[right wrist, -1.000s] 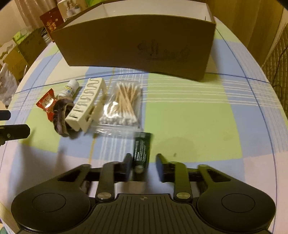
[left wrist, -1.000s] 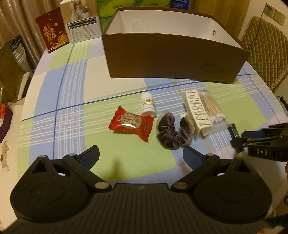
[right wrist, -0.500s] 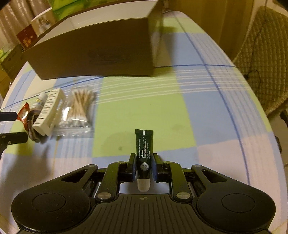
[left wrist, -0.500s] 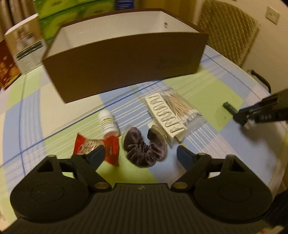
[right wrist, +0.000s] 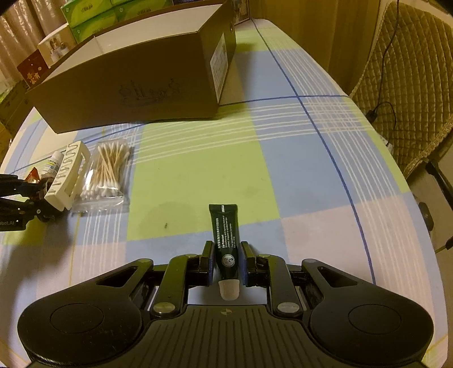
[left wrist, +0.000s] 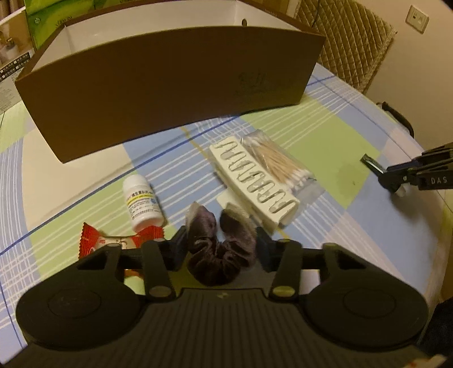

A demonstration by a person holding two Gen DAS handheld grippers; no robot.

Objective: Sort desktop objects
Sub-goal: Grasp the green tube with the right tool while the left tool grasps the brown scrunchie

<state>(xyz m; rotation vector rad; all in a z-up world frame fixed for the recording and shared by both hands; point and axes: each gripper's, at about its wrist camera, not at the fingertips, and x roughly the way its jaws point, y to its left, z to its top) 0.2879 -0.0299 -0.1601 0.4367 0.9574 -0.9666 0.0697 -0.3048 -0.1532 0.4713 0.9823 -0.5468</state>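
My left gripper (left wrist: 220,243) is shut on a dark purple velvet scrunchie (left wrist: 218,249) lying on the checked tablecloth. Beside it lie a red snack packet (left wrist: 93,243), a small white pill bottle (left wrist: 143,202), a white hair claw clip (left wrist: 254,181) and a bag of cotton swabs (left wrist: 279,162). My right gripper (right wrist: 226,261) is shut on a dark green tube (right wrist: 225,240) with a pale cap, held above the table. The right gripper also shows in the left wrist view (left wrist: 396,175). A large open brown box (left wrist: 170,70) stands behind the objects.
A quilted chair (right wrist: 410,79) stands to the right of the table. Green tissue boxes (right wrist: 90,14) and small cartons (right wrist: 53,45) stand behind the brown box. The table's right edge (right wrist: 419,226) curves close to the right gripper.
My left gripper moved forward and closed on the scrunchie. My right gripper closed on the green tube and lifted it, swinging to the right.
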